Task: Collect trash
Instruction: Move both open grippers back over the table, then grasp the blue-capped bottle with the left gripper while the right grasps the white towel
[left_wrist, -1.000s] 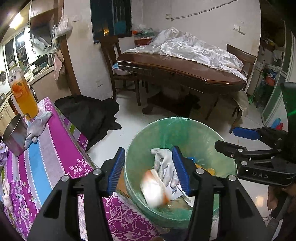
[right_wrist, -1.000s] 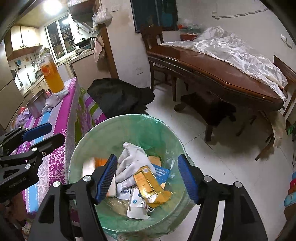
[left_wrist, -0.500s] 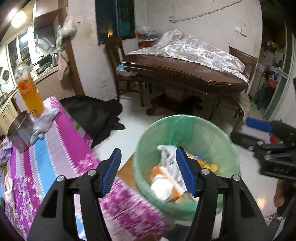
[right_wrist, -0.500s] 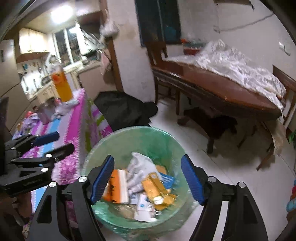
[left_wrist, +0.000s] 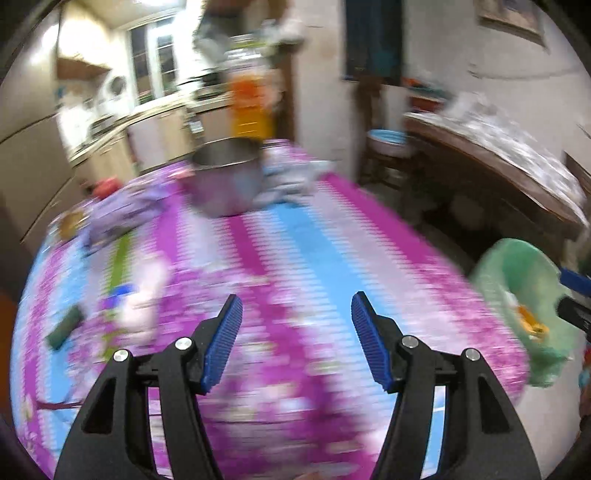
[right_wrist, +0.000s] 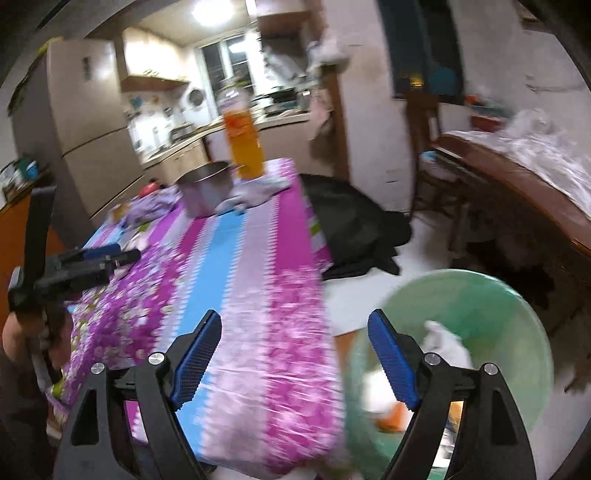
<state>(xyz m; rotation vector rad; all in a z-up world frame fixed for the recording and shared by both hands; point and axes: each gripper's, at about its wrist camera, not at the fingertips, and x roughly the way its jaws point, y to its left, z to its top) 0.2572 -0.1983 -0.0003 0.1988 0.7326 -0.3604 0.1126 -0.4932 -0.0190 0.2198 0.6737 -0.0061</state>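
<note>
Trash lay in two places: some already sat in the green-lined bin on the floor just off the worktop's near corner, where a white glove and orange scraps showed among the rest, placed low and close, I'd judge, so anything lifted off the cloth could be dropped straight in. More waited on the worktop, draped in its purple, pink and blue cloth: a small dark green piece near the left edge and a green strip beside it, both too blurred to name. The left tongs hung above the middle of the cloth, spread wide and carrying nothing, pointed toward that cluttered left side, likely lining up the next pick. The right tongs were equally agape and empty, straddling the worktop's edge and the bin's rim, probably held near the bin to keep out of the way. Farther back stood a steel pot, a tall orange drink bottle and another pale glove beside them, with crumpled lilac cloth to the left. Beyond, a dark garment lay heaped on the floor by a wooden dining table.
</note>
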